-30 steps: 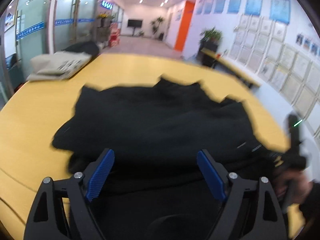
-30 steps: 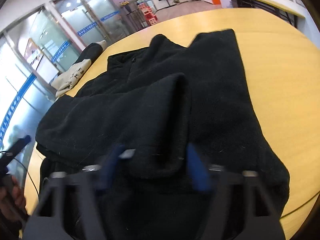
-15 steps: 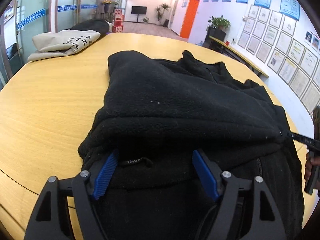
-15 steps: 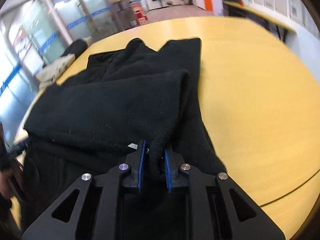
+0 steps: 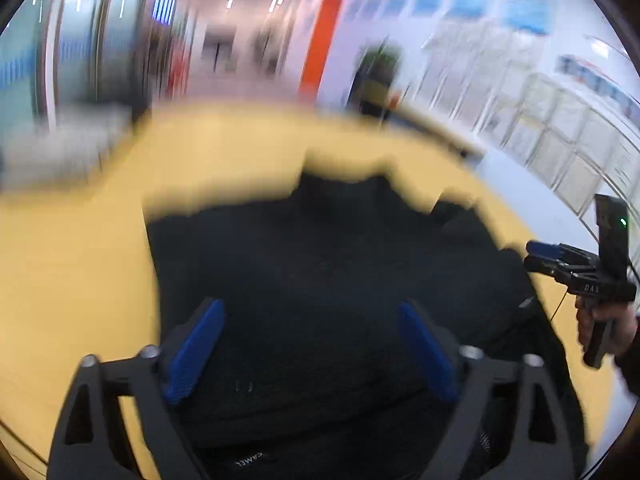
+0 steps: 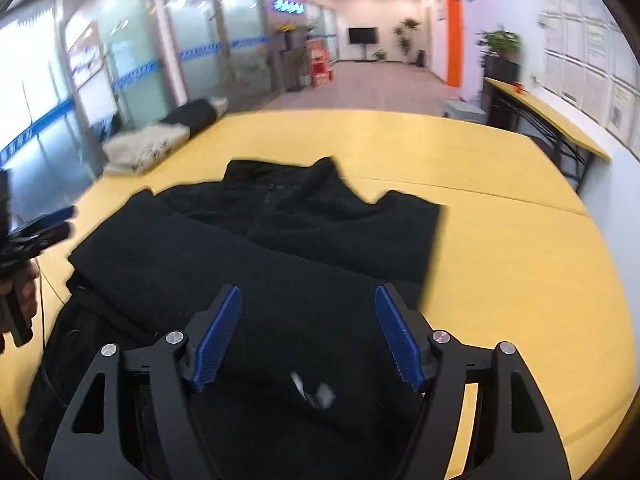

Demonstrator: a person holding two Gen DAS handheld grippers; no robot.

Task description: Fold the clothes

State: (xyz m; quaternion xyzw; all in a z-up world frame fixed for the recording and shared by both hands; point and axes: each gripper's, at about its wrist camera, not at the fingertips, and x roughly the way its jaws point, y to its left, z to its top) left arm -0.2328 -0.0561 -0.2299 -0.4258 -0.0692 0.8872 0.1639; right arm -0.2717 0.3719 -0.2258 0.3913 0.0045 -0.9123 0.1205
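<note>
Right wrist view showed my right gripper (image 6: 308, 332) with jaws wide and empty, like my left gripper (image 5: 310, 350). Under and ahead of both jaws, the black jacket (image 6: 256, 256) lay half-folded on the table (image 6: 520, 264). Next, I judged, a fresh edge needed pinching.

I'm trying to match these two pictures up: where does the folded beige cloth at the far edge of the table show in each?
Left wrist view: only a blurred pale patch at far left, probably the folded beige cloth.
Right wrist view: clear, upper left on the yellow wooden table, beyond the black fleece jacket.
Shared landmark: the orange wall panel in the background.
</note>
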